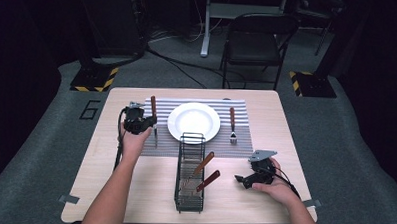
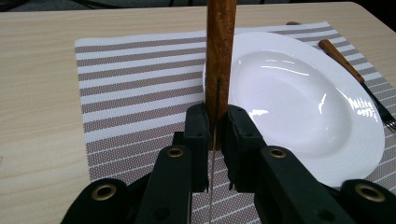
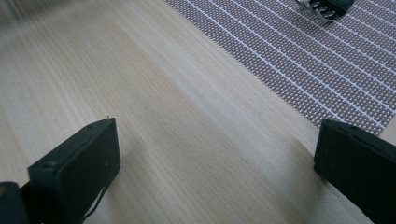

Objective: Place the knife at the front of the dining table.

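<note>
left gripper (image 2: 212,140): fingers (image 2: 196,135) pinching a wooden-handled knife (image 2: 219,60) near where handle meets blade; in the high view the gripper (image 1: 138,122) sits at the left edge of the striped mat, held in the person's left hand (image 1: 133,142).
knife: handle runs away from the gripper toward the far side of the bench; thin blade edge passes back between the fingers; it lies just left of the white plate, over the mat.
right gripper (image 3: 215,158): fingers (image 3: 79,163) spread wide, nothing between them, just bare wood below; in the high view it (image 1: 254,176) rests low near the front right of the bench in the right hand (image 1: 279,187).
plate (image 1: 193,122): white, round, in the middle of the mat.
mat (image 1: 240,143): brown and white stripes, flat on the bench (image 1: 148,190).
fork (image 1: 232,125): wooden handle, lying on the mat just right of the plate, tines toward the person.
rack (image 1: 189,179): black wire basket in front of the plate, partly over the mat's near edge, holding two more wooden-handled utensils (image 1: 204,172) leaning to the right.
chair (image 1: 254,41): dark, on the floor beyond the far edge of the bench.
</note>
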Tool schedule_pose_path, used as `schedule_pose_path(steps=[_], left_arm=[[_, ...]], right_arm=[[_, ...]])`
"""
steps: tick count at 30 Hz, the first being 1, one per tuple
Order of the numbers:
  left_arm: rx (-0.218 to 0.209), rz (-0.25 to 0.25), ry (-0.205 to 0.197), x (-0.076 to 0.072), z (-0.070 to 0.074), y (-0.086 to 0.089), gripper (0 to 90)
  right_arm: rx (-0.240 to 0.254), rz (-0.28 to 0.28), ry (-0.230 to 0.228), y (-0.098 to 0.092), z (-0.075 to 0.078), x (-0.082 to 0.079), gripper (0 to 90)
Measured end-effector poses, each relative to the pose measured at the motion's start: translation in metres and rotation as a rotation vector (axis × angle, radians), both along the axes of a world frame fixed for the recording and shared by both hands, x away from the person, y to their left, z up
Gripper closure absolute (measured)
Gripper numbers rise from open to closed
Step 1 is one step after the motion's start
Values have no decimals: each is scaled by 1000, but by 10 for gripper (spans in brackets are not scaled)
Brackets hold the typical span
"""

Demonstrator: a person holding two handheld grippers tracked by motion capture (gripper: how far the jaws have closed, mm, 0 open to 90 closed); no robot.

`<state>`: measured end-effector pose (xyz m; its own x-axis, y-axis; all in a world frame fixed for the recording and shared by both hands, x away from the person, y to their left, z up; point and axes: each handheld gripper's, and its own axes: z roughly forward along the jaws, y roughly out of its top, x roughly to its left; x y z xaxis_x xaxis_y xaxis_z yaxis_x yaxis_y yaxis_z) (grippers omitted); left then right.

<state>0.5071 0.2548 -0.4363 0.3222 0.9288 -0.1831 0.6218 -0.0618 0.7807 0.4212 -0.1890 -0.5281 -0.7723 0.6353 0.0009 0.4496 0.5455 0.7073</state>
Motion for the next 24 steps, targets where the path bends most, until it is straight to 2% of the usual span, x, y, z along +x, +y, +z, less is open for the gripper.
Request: schedule_pose_path(steps=[8, 13, 16, 19, 22, 23, 24], left_arm=[[6, 5, 21, 12, -5, -4, 799], [-25, 33, 25, 19, -12, -2, 798], [-25, 42, 49, 26, -13, 0, 796], [16, 42, 55, 32, -14, -1, 800], [4, 47, 75, 37, -18, 1, 800], [-17, 61, 76, 39, -21, 0, 800], [-21, 63, 82, 40, -22, 1, 800]], right_arm=[[0, 0, 0, 0, 0, 0, 0], [0, 0, 0, 0, 0, 0, 0], [0, 0, 0, 0, 0, 0, 0], [0, 0, 0, 0, 0, 0, 0], [0, 0, 0, 0, 0, 0, 0], [0, 1, 0, 0, 0, 0, 0], [0, 1, 0, 0, 0, 0, 0]])
